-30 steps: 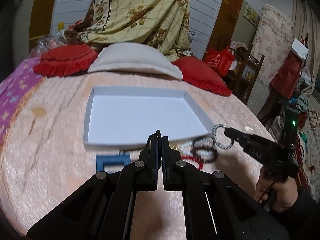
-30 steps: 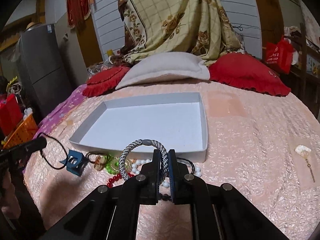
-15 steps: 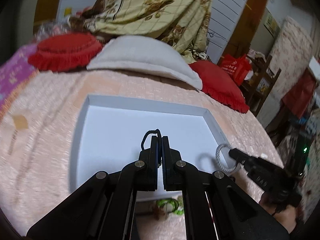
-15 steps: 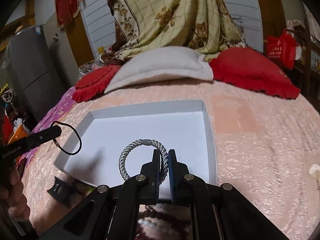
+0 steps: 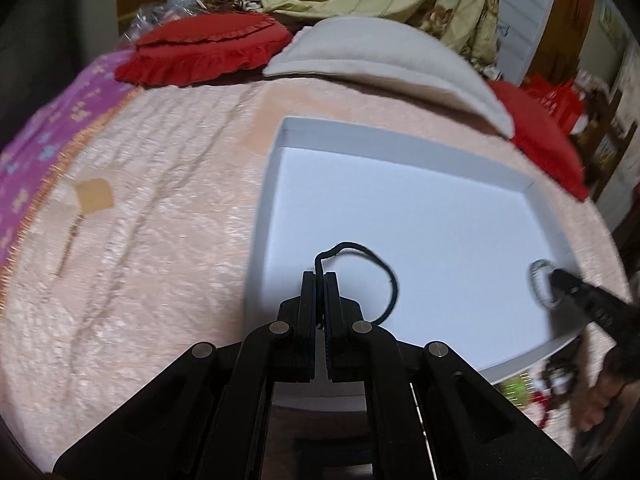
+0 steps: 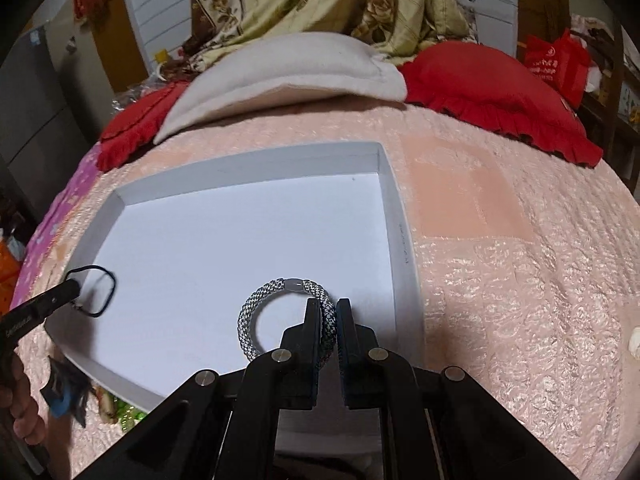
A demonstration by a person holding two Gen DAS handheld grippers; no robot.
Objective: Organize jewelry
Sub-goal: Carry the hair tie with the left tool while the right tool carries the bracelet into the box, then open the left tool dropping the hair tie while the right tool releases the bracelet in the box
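Left gripper [image 5: 319, 276] pinches a thin black cord loop [image 5: 390, 280] over the white tray's [image 6: 256, 164] near-left corner — right gripper [image 6: 329, 304] clamps a black-and-white braided bracelet [image 6: 256, 308] over its near-right edge.

A: Bed, pink textured coverlet [image 6: 520, 280]. White shallow tray [image 6: 256, 162] lies at centre.

B: Head end?

A: At 12 o'clock, cream pillow [image 6: 280, 68]; red frilled cushions at 10 [image 6: 132, 128] and 2 [image 6: 492, 92].

Left gripper [image 5: 320, 280] and right gripper [image 6: 329, 308] level, jaws clamped shut.
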